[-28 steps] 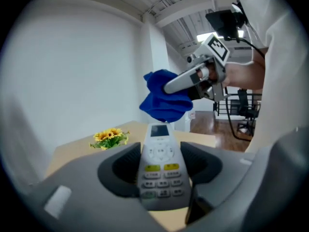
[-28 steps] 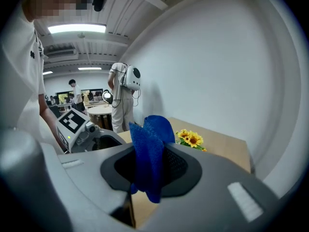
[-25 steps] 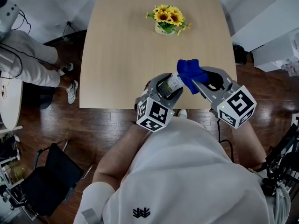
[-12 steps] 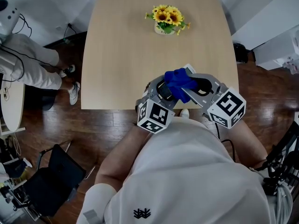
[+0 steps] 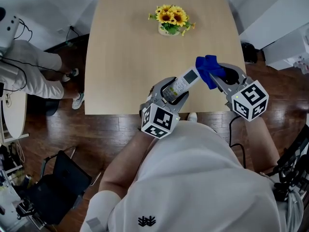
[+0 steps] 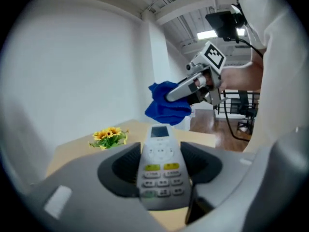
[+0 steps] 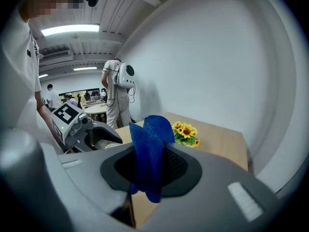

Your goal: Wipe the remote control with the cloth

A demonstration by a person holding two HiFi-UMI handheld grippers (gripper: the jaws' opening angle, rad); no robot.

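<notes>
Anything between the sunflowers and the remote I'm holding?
No, only bare light wooden tabletop lies between the yellow sunflower bunch and grey remote control, per head view.

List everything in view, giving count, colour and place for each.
table: one, light wood, centre of the head view.
sunflowers: one bunch, yellow with green leaves, far side of the table.
remote control: one, pale grey, held over the table's near edge.
cloth: one, blue, by the remote control's far end.
chair: one, black, on the floor at lower left.
bystander: one, in white, left of the table.
left hand-held gripper: one, grey, shut on the remote control.
right hand-held gripper: one, grey, shut on the cloth.
</notes>
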